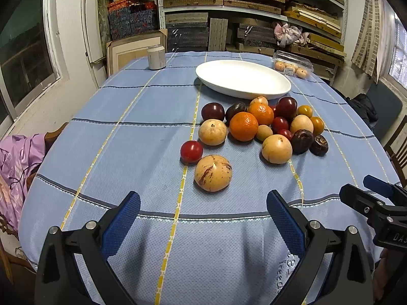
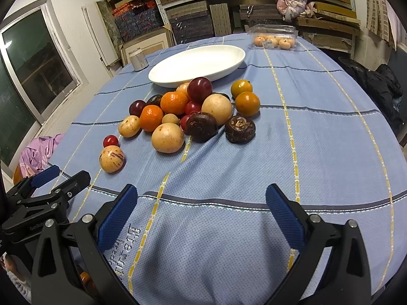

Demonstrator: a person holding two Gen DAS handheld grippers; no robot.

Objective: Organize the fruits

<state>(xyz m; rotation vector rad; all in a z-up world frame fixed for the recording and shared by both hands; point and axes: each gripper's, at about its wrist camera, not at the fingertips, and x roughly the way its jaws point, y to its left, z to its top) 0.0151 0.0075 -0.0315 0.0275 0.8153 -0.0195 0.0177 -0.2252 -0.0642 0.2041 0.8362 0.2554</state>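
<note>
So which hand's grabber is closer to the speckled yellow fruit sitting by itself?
Left. The left gripper sits open right in front of the speckled fruit; the right gripper, also open, is farther off to the side.

Crowded shelves (image 1: 254,7) behind — white wall (image 1: 73,25), dark window (image 1: 23,58) left.

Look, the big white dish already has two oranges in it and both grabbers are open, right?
Not quite. The white dish has nothing in it; the two oranges lie on the tablecloth with the other fruit, as the right wrist view shows. The left gripper and right gripper are indeed both open.
</note>
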